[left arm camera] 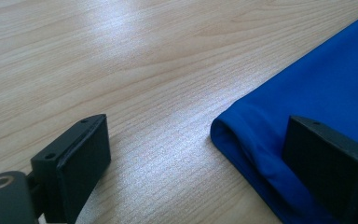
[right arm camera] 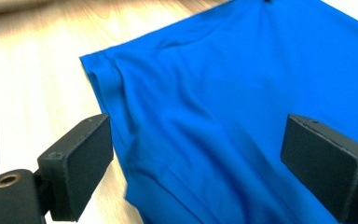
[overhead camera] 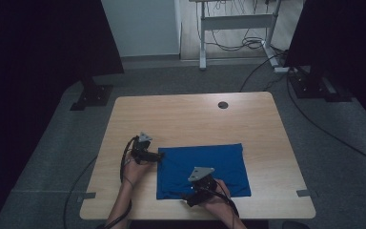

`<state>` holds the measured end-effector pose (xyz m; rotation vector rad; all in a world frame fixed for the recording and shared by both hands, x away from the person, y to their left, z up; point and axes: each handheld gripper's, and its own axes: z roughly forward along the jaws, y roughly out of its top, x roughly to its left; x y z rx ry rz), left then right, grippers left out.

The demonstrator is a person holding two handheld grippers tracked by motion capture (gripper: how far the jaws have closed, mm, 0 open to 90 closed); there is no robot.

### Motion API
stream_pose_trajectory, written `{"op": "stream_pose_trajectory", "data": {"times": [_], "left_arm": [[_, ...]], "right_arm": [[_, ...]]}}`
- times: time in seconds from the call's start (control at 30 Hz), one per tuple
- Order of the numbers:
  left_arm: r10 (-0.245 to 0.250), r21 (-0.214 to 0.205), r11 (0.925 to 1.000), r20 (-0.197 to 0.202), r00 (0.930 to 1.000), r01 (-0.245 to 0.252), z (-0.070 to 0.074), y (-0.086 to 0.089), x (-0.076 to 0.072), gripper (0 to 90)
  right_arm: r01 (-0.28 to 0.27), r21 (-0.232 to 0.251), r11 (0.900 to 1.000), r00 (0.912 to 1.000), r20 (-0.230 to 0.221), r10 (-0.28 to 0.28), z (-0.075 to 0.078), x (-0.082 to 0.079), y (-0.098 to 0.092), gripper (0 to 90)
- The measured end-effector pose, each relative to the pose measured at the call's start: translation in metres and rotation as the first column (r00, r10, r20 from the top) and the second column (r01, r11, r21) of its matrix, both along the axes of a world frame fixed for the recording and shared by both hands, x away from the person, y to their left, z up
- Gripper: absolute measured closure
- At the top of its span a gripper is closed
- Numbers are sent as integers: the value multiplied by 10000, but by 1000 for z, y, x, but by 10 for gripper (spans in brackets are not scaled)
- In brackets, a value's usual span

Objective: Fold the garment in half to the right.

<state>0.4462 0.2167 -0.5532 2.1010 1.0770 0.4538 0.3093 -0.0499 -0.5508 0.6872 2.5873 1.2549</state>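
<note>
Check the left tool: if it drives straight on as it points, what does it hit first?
Probably the blue cloth: the left tool stands open astride its folded corner, one jaw over bare table, the other over the cloth. How far above it hangs is unclear.

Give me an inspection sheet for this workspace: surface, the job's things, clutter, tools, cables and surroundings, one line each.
Surface: light wooden table, bare apart from the cloth; round dark grommet hole near the far edge.
Job's things: folded blue fabric cloth lying flat at the near middle, slightly wrinkled.
Clutter: nothing seen.
Tools: left tool open at the cloth's far left corner, one jaw over the fabric, one over bare wood; right tool open above the cloth's near edge.
Cables: a black cable trails from the left tool; more run across the floor.
Surroundings: grey carpet, dark panels on stands at both sides, white desk frame behind.
</note>
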Motion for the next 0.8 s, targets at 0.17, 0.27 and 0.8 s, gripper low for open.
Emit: {"op": "stream_pose_trajectory", "data": {"times": [0.17, 0.27, 0.8], "left_arm": [[0, -7, 10000, 0, 10000, 0, 0, 0, 0, 77], [-3, -10, 10000, 0, 10000, 3, 0, 0, 0, 77], [-104, 7, 9999, -38, 9999, 104, 0, -1, 0, 55]], "right_arm": [[-178, 30, 9998, 9998, 8, 178, 0, -1, 11, 92], [-319, -22, 9995, 9995, 16, 319, 0, -2, 19, 93], [-1171, -35, 9931, 9931, 67, 1172, 1, -9, 57, 199]]}}
